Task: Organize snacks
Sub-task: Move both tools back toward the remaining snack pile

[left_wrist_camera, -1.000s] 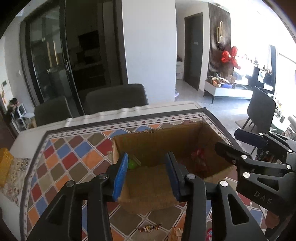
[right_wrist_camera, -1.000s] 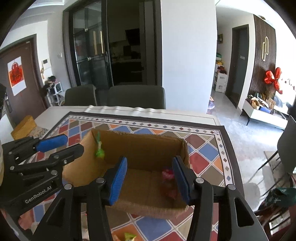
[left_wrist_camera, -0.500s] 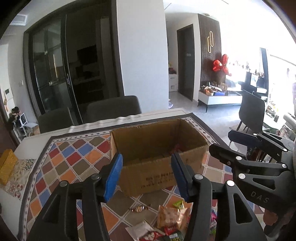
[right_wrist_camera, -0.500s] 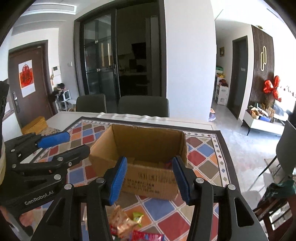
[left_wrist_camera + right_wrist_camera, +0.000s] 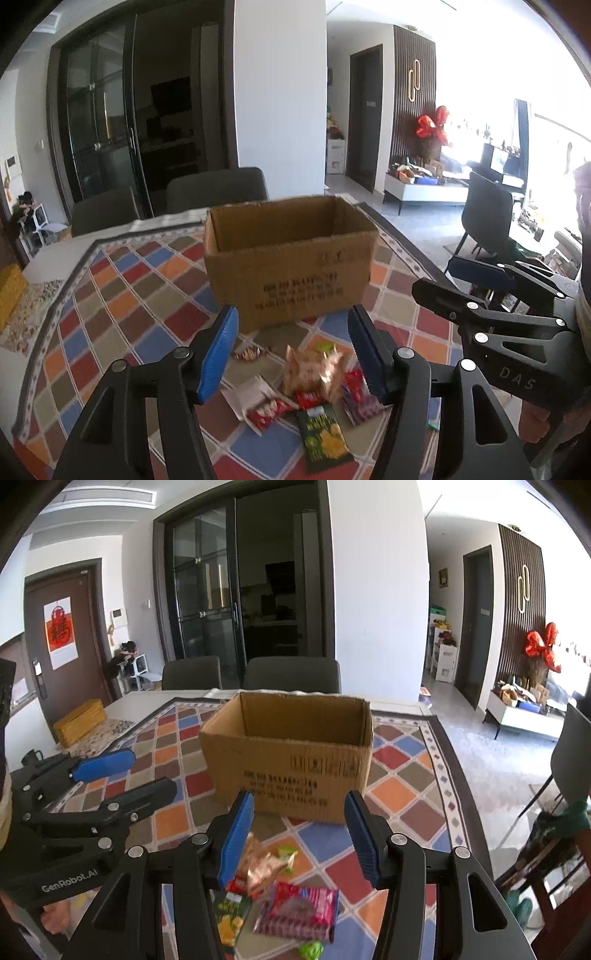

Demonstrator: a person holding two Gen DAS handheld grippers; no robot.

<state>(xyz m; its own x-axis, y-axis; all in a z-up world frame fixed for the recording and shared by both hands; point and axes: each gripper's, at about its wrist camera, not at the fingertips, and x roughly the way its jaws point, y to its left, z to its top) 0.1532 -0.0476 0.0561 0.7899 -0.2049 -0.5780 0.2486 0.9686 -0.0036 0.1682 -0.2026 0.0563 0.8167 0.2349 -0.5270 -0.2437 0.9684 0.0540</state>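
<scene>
Dining table with a multicoloured diamond-pattern mat (image 5: 122,295); grey chairs (image 5: 291,674) and dark glass doors behind it. Open cardboard box (image 5: 291,258) stands on the mat straight ahead of both grippers, beyond the fingertips, flaps open, nothing of its contents visible from here.

Left gripper (image 5: 291,352): jaws apart, just been opening, nothing between the pads. Below and between its fingers lies the snack pile: tan crinkled bag (image 5: 314,371), red packets (image 5: 269,408) beside it, dark green packet with yellow print (image 5: 323,434) nearest the camera, small wrapped candy (image 5: 249,353) just off the left finger.

Right gripper (image 5: 299,836): jaws apart, empty. Same pile under it: pink-red packet (image 5: 299,910) between the fingers, tan bag close to the left finger, small green candy (image 5: 287,853) just ahead of it, another green candy (image 5: 310,950) at the bottom edge.

Each gripper shows in the other's view, side by side, apart.
</scene>
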